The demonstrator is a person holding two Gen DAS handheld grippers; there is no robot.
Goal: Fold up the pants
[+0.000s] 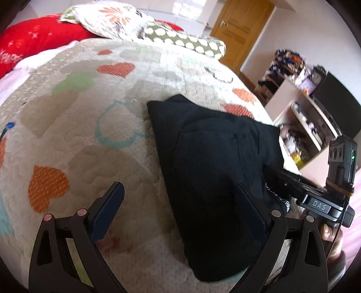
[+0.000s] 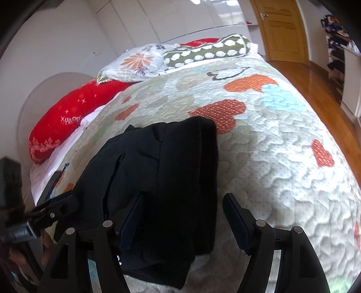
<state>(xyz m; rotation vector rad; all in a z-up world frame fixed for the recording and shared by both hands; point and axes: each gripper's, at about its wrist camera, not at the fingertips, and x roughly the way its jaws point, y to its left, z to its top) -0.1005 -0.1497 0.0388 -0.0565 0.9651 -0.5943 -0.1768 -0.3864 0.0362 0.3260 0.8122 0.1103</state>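
Bedroom setting: a quilt [image 1: 79, 126] with heart prints covers the bed, pillows [image 1: 108, 20] at the head, a door [image 1: 239, 29] and shelves [image 1: 300, 108] beyond.

Left wrist view: the pants [image 1: 214, 169] lie on the quilt in a compact black bundle, several layers deep, near the bed edge. The left gripper [image 1: 180, 207] has its jaws spread wide and holds nothing; one finger stands over bare quilt, the other over the bundle's near edge. Whether that finger touches the cloth cannot be told. The right gripper [image 1: 291, 180] enters from the right, its tip hidden against the black cloth.

Right wrist view: the pants [image 2: 158, 175] fill the centre, folded edges stacked toward the headboard. The right gripper [image 2: 182, 214] is also wide open and empty, its fingers straddling the bundle's right-hand part, probably to press or square the stack. The left gripper [image 2: 56, 207] sits just beside the bundle at lower left. The fold appears nearly complete.
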